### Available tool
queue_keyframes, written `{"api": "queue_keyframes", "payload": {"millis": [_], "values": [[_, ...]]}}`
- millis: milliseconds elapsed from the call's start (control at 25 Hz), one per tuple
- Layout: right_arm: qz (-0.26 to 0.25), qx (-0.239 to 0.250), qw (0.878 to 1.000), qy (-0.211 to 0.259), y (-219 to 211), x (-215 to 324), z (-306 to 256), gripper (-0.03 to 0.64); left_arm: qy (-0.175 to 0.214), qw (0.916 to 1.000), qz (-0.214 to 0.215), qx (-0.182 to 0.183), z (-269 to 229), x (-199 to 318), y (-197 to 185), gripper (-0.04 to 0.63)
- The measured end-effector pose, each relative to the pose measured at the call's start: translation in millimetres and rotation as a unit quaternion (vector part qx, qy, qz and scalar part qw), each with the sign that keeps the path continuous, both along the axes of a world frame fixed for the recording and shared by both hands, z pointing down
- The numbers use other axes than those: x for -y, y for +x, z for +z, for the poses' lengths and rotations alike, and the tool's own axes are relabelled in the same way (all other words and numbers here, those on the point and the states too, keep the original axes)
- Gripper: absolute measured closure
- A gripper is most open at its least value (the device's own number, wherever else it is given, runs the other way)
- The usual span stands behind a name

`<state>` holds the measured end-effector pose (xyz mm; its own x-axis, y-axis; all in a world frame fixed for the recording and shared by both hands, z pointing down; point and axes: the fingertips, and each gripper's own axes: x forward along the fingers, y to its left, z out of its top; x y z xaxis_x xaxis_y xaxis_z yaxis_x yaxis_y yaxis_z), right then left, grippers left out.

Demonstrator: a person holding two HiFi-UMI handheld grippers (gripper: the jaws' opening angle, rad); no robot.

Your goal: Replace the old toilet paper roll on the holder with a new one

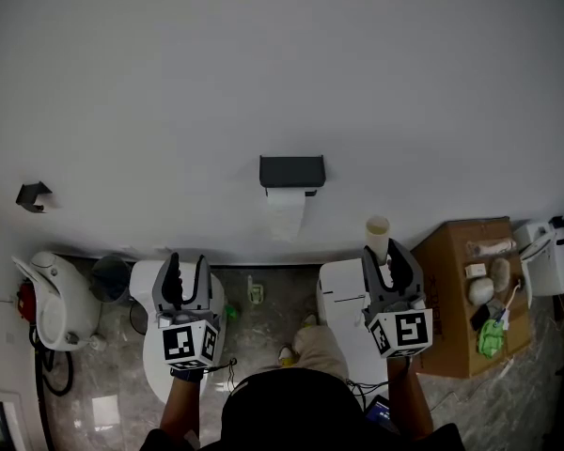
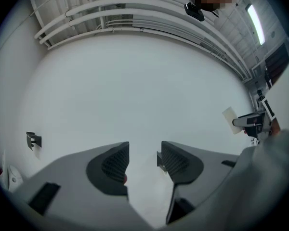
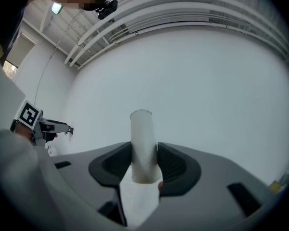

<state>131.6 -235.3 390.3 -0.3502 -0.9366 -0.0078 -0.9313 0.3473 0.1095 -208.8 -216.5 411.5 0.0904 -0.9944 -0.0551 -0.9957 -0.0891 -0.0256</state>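
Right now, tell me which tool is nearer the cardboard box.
Right. The right tool, shut on a cardboard tube, is just left of the cardboard box in the head view. The left tool, empty, is far off at the opposite side.

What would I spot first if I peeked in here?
Probably the black holder in the middle of the big white wall, with a strip of paper hanging below it. Next, the cardboard tube standing up, pinched in the right gripper, while the left gripper is open and empty.
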Motion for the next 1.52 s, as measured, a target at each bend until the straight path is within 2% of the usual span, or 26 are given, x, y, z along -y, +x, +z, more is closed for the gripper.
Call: {"api": "queue_keyframes", "payload": {"millis": [80,200,440,560,880,1520], "values": [[0.001,0.001,1.0,-0.002,-0.8,-0.9,2.1,0.449,0.001,1.0,-0.002,0.002,1.5,0.9,0.4,0.407],[0.001,0.0,1.0,-0.004,-0.4,-0.1,3.5,0.449,0.01,0.9999,-0.009,0.0,-2.1,0.9,-0.3,0.514],[0.003,-0.003,1.0,-0.007,0.7,0.2,3.9,0.449,0.02,0.9997,-0.012,-0.008,-9.7,-4.3,-3.3,0.579],[0.002,-0.007,1.0,-0.005,-0.9,0.8,3.1,0.449,0.021,0.9995,-0.013,-0.02,-10.3,-5.9,-4.7,0.583],[0.011,-0.014,1.0,0.0,0.9,1.2,1.3,0.453,0.004,0.9999,0.004,-0.013,-1.9,-1.4,5.3,0.584],[-0.004,-0.029,1.0,0.003,-7.7,-3.0,0.1,0.456,0.003,0.9999,0.006,-0.011,-2.3,-3.0,4.2,0.584]]}}
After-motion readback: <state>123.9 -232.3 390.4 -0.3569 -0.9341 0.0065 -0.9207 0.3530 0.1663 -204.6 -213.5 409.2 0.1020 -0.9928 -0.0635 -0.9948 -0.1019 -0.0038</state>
